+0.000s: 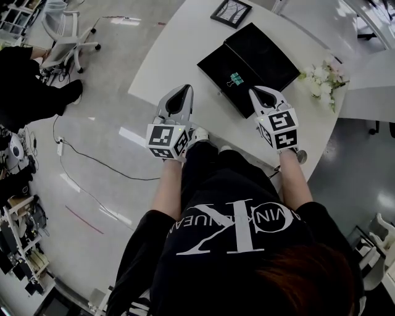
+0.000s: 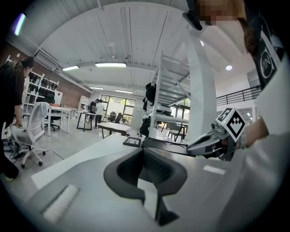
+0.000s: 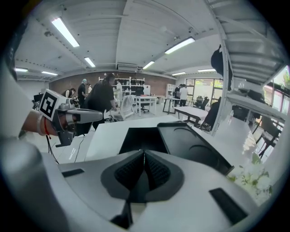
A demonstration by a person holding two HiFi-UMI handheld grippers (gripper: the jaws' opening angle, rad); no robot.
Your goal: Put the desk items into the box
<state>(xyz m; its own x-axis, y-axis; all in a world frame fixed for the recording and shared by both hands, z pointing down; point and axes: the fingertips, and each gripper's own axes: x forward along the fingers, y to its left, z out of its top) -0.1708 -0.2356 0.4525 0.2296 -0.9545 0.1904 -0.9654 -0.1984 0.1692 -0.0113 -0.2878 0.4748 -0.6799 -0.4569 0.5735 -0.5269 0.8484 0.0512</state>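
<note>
A black box (image 1: 229,68) lies open on the white desk (image 1: 185,49), its lid (image 1: 265,52) flat beside it; a teal binder clip (image 1: 235,79) rests inside. The box (image 3: 141,140) and lid (image 3: 195,147) also show ahead of the right gripper. My left gripper (image 1: 180,92) hovers at the desk's near edge, jaws shut, holding nothing. My right gripper (image 1: 258,92) sits just short of the box's near corner, jaws shut and empty. A black picture frame (image 1: 231,12) lies on the desk beyond the box.
White flowers (image 1: 322,79) lie at the desk's right edge. An office chair (image 1: 65,37) and a person in black (image 1: 24,80) are on the floor to the left, with cables (image 1: 80,154) trailing nearby. More desks and people stand far back in the room.
</note>
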